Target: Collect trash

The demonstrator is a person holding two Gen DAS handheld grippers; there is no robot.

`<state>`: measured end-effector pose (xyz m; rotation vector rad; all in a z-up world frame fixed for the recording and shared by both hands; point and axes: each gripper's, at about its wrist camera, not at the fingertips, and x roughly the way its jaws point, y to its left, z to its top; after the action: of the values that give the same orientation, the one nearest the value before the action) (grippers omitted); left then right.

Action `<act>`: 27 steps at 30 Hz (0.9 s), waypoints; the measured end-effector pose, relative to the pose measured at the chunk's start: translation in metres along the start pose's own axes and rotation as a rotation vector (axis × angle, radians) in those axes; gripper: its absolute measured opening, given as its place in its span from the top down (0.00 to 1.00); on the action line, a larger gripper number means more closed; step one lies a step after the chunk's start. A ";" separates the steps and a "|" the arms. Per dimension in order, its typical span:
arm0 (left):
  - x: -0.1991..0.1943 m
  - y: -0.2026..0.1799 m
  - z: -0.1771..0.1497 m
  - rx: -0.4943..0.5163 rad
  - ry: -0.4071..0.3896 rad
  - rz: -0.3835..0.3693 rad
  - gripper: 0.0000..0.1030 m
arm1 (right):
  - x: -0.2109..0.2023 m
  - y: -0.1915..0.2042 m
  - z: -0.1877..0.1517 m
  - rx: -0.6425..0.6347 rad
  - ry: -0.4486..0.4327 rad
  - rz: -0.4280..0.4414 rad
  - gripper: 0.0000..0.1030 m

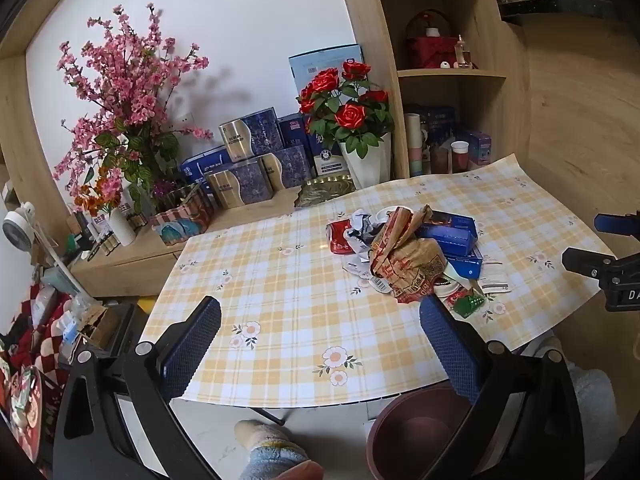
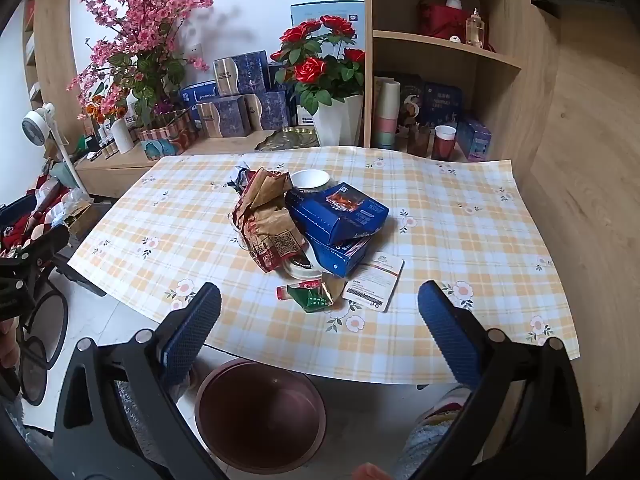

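The trash pile [image 2: 304, 224] lies near the middle of the table [image 2: 480, 240], on the yellow checked cloth. In the right wrist view its long axis runs from the far left toward the near right. A crumpled brown bag [image 2: 266, 224] forms the left side, tilted up with its torn end toward the shelf. Two blue boxes [image 2: 338, 216] are stacked on the right, the upper one skewed across the lower, its long side pointing near left to far right. A white cup [image 2: 310, 180] sits behind them, touching the upper box. At the near edge of the pile lie a green wrapper [image 2: 312, 300] and a white card [image 2: 374, 282], the card flat and just beside the lower box. In the left wrist view a red can [image 1: 340, 236] lies on its side at the pile's left end.

A dark red bin [image 2: 260, 416] stands on the floor below the table's near edge.

The left gripper [image 1: 320, 344] hovers over the near part of the cloth, fingers [image 1: 192, 344] spread wide, holding nothing. The right gripper [image 2: 320, 332] hangs above the near edge, fingers [image 2: 450, 332] likewise wide apart and touching nothing, the pile between and beyond them.
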<state>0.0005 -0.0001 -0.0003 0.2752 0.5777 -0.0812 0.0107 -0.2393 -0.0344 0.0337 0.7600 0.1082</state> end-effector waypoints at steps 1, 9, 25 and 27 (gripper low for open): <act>0.000 0.000 0.000 0.000 0.000 0.001 0.05 | 0.000 0.000 0.000 -0.001 -0.002 -0.002 0.06; 0.000 0.000 0.000 -0.002 -0.002 0.000 0.05 | -0.001 0.000 0.000 -0.004 -0.005 -0.006 0.06; 0.000 0.000 0.000 -0.003 0.005 -0.002 0.05 | -0.003 0.001 0.000 -0.006 -0.002 -0.008 0.06; 0.007 -0.006 -0.005 -0.003 0.006 -0.002 0.05 | 0.001 0.000 -0.001 -0.006 -0.001 -0.008 0.06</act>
<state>0.0032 -0.0047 -0.0096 0.2724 0.5839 -0.0811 0.0106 -0.2395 -0.0360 0.0248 0.7589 0.1027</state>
